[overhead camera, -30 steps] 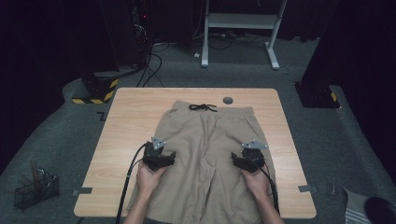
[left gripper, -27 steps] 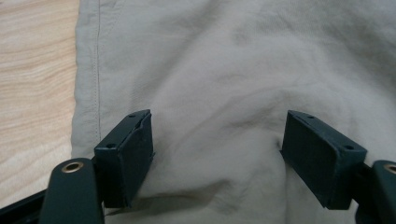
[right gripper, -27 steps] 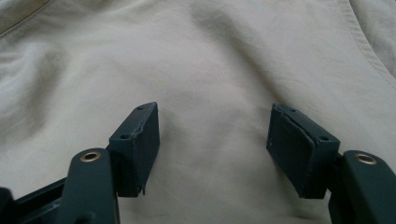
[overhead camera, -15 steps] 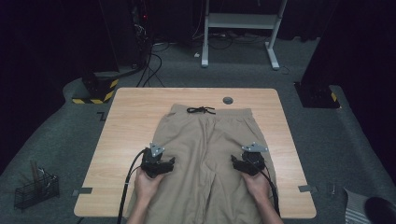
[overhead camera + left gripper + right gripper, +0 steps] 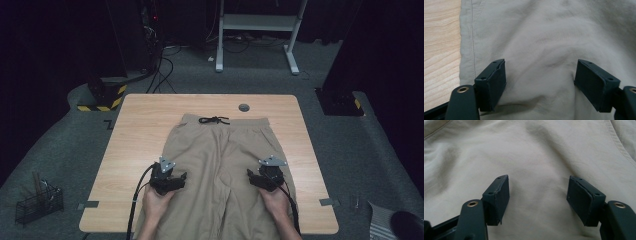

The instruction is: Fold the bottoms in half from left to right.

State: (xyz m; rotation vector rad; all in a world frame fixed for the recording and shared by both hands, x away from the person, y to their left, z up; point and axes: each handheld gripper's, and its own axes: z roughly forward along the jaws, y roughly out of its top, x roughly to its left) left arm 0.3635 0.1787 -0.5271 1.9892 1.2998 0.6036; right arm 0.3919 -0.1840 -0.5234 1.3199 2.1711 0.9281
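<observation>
Beige trousers (image 5: pixel 225 160) lie flat on the wooden table (image 5: pixel 140 130), waistband at the far side with a black drawstring (image 5: pixel 214 120). My left gripper (image 5: pixel 170 176) rests on the left leg, close to its outer seam. In the left gripper view my left gripper (image 5: pixel 540 68) is open, its jaws wide apart over slightly rumpled cloth (image 5: pixel 541 37). On the right leg, my right gripper (image 5: pixel 267 175) stands level with the left one. The right gripper view has my right gripper (image 5: pixel 539 185) open too, with smooth cloth (image 5: pixel 536 150) lying between its jaws and nothing pinched.
A round grey grommet (image 5: pixel 244 107) sits in the table's far edge. On the floor stand a wire basket (image 5: pixel 37 202) at the left and a white desk frame (image 5: pixel 255 30) beyond the table. Bare wood (image 5: pixel 439 37) lies left of the trousers.
My left gripper has slid a little toward the near edge of the table, and the waistband has crept the same way. The right gripper has barely moved.
</observation>
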